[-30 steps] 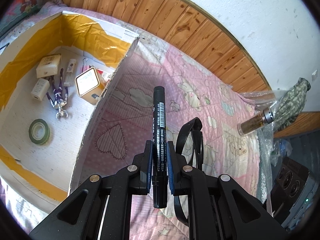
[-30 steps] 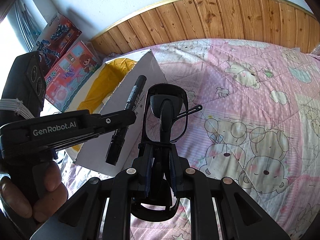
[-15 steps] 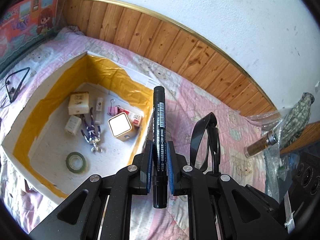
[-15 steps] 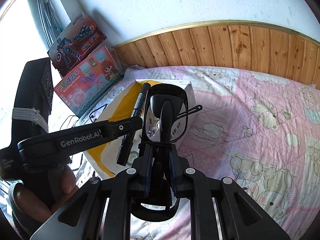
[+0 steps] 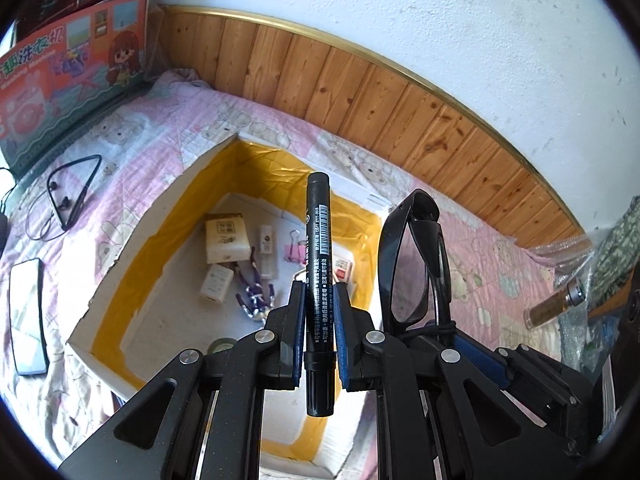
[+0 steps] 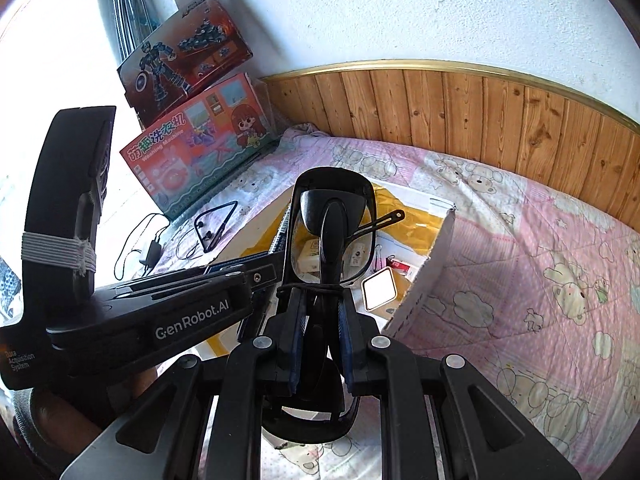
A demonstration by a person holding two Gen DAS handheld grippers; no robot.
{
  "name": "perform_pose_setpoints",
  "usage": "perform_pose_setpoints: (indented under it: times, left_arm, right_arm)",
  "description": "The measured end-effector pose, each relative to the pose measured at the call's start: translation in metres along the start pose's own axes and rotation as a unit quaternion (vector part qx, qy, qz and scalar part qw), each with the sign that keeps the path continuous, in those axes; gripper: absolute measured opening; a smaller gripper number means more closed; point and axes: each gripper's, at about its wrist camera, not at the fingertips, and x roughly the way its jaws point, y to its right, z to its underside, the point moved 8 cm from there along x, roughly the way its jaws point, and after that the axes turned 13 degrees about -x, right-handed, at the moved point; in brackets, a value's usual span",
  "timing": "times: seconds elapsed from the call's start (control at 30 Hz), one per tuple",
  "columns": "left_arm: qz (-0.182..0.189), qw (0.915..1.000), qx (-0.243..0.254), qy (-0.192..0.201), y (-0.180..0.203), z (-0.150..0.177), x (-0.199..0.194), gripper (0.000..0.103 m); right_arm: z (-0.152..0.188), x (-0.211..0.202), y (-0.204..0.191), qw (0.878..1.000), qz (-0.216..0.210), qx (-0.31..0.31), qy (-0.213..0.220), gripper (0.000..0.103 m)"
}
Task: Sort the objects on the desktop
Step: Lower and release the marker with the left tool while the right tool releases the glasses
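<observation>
My left gripper is shut on a black marker pen that points forward over an open white box with yellow tape. My right gripper is shut on folded black-framed glasses, held beside the left gripper and above the same box. The glasses also show in the left wrist view. The left gripper's body crosses the right wrist view on the left. Inside the box lie small cartons, a pink binder clip, a purple figure and a tape roll.
A pink quilt covers the surface. A neckband earphone and a phone lie left of the box. Toy boxes lean on the wall. A brown bottle and bubble wrap are at the right.
Both grippers have risen and moved left over the box, still holding the pen and glasses. More of the box interior, the earphone and phone have come into view.
</observation>
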Motion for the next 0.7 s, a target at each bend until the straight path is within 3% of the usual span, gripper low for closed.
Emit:
perform_pose_setpoints:
  times: [0.43, 0.7]
  left_arm:
    - [-0.033, 0.9987, -0.024, -0.030, -0.037, -0.006, 0.038, 0.014]
    - [-0.042, 0.9948, -0.074, -0.057, -0.062, -0.014, 0.055, 0.014]
  right_arm:
    - [-0.002, 0.078, 0.001, 0.997, 0.000, -0.022, -0.068, 0.018]
    - [-0.001, 0.114, 0.013, 0.994, 0.017, -0.029, -0.100, 0.023]
